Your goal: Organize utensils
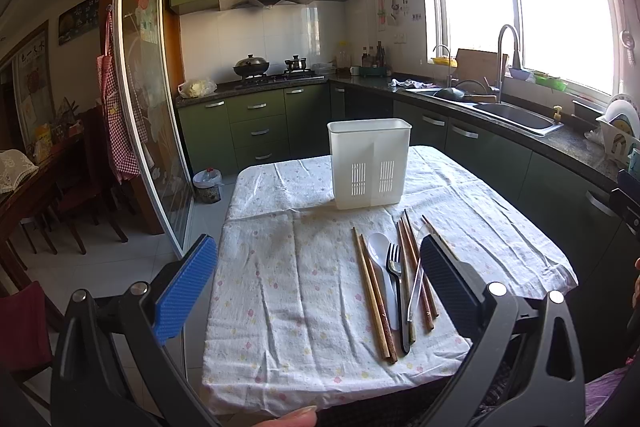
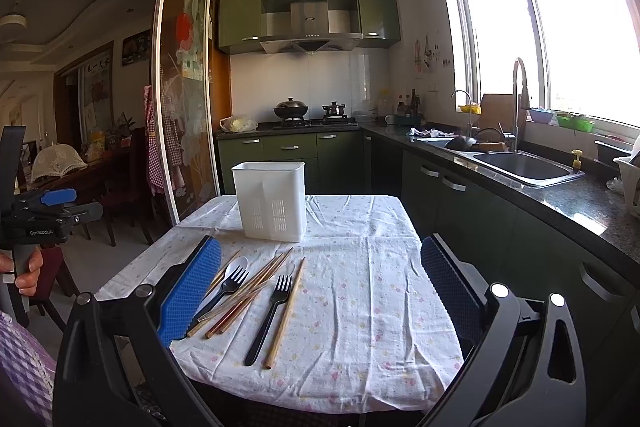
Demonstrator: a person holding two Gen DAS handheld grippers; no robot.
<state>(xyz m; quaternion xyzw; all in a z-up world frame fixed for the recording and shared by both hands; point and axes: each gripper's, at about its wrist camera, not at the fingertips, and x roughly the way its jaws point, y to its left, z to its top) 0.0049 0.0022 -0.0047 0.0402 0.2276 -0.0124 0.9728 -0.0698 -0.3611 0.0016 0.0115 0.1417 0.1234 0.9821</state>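
Utensils (image 2: 256,295) mid-table (image 2: 360,367), holder (image 2: 270,201) at far edge, apart.

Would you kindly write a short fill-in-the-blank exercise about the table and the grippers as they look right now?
1. The white utensil holder stands ____ on the tablecloth.
2. The left gripper and right gripper both have ____ jaws.
3. The white spoon lies ____ the holder.

Missing words: upright; open; outside
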